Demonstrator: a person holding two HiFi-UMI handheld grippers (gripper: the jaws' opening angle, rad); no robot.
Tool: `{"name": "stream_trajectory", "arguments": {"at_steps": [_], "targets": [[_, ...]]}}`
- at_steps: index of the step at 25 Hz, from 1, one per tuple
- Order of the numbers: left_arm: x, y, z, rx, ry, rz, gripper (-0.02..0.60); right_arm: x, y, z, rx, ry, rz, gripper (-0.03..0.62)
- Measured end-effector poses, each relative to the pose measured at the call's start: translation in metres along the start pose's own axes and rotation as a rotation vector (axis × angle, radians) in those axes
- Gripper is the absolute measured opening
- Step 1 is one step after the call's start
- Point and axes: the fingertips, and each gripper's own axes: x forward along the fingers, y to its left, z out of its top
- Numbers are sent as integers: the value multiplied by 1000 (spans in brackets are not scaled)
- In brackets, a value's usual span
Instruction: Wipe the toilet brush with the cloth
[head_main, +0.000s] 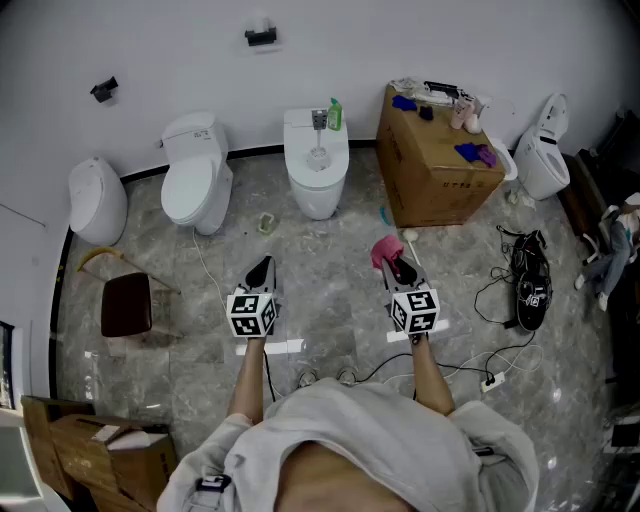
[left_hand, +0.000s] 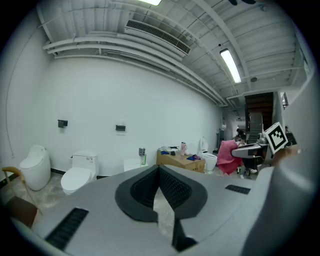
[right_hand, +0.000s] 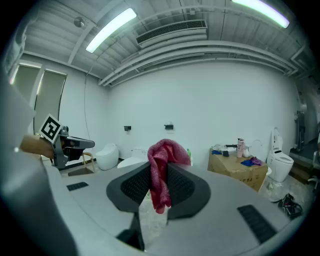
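Observation:
My right gripper is shut on a pink-red cloth, held above the marble floor in front of the cardboard box. In the right gripper view the cloth bunches over the jaw tips and hangs down between them. My left gripper is level with it to the left, shut with nothing in it; the left gripper view shows its ribbed pads meeting at the tip. I cannot pick out a toilet brush for certain. A grey upright item and a green bottle stand on the middle toilet.
Two more white toilets stand along the wall at left, and another at right. A cardboard box holds small items. A brown chair is at left, with cables and black shoes at right. A small white object lies by the box.

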Motion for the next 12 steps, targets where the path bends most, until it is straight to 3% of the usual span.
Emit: {"name": "stream_trajectory", "arguments": {"at_steps": [12], "targets": [[12,-17,-1,1,1,15,18,1,-17,-3,19,-9,31,98]]}}
